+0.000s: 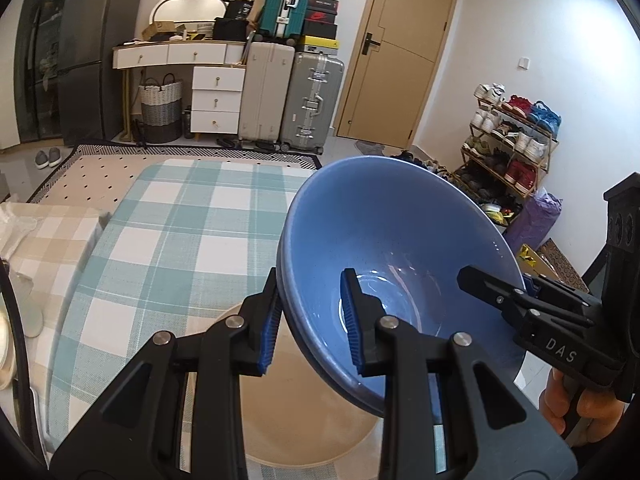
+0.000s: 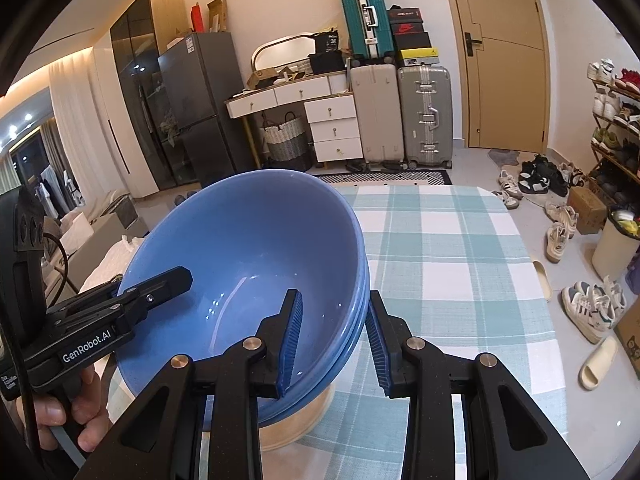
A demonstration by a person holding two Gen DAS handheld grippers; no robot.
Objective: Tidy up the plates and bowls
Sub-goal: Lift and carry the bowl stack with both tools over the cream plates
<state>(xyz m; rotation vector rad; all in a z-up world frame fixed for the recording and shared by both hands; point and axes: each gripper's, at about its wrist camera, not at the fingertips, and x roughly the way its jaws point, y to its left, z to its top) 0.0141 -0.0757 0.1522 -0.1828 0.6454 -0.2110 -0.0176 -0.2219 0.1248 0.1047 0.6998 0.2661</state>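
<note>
Left wrist view: left gripper [image 1: 310, 322] fingers straddle the blue bowl stack [image 1: 392, 240] rim, unclamped; right gripper [image 1: 504, 286] likewise at 3 o'clock, beige plate [image 1: 304, 420] beneath.

Two close opposing views, shared bowl [image 1: 400, 248]

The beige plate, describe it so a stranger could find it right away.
On the checked tablecloth, look under the stacked blue bowls that both grippers straddle. The beige plate lies flat beneath them: wide, shallow, cream, unlike the deep bowls above.
</note>
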